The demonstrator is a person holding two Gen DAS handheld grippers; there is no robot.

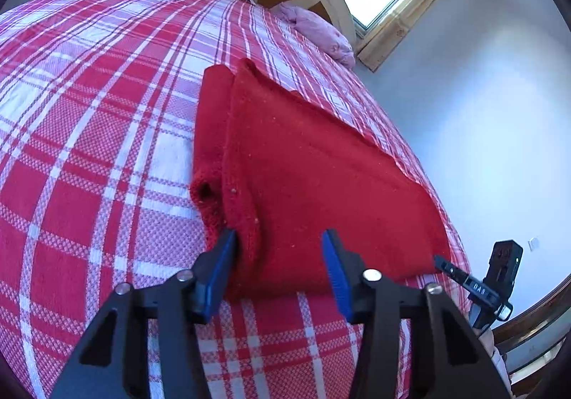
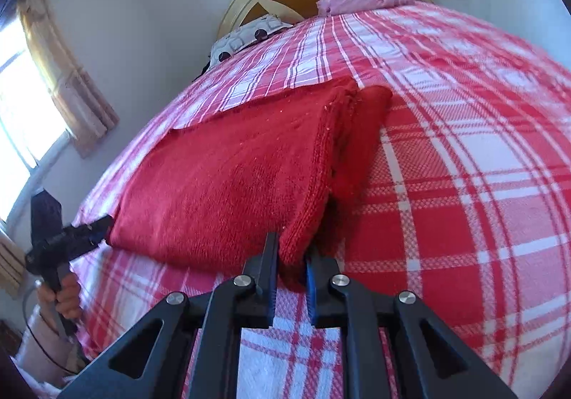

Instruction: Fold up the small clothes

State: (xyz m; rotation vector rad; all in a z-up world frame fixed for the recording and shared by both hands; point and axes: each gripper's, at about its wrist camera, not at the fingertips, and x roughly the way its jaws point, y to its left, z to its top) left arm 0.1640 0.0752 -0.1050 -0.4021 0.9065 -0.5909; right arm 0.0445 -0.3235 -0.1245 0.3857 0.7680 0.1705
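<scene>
We can make out only one marking. Small pale letters, seemingly "DAS", stand on the right gripper (image 1: pixel 437 259), beyond the bed's (image 1: pixel 89 113) right edge.

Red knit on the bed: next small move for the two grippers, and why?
Probably close the left gripper fully on the red knit's near hem. The right gripper already pinches its corner, while the left pads straddle the hem with a gap showing. Then both can lift evenly.

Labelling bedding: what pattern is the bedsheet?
Red, pink and white plaid bedsheet; clearest in the left wrist view.
</scene>
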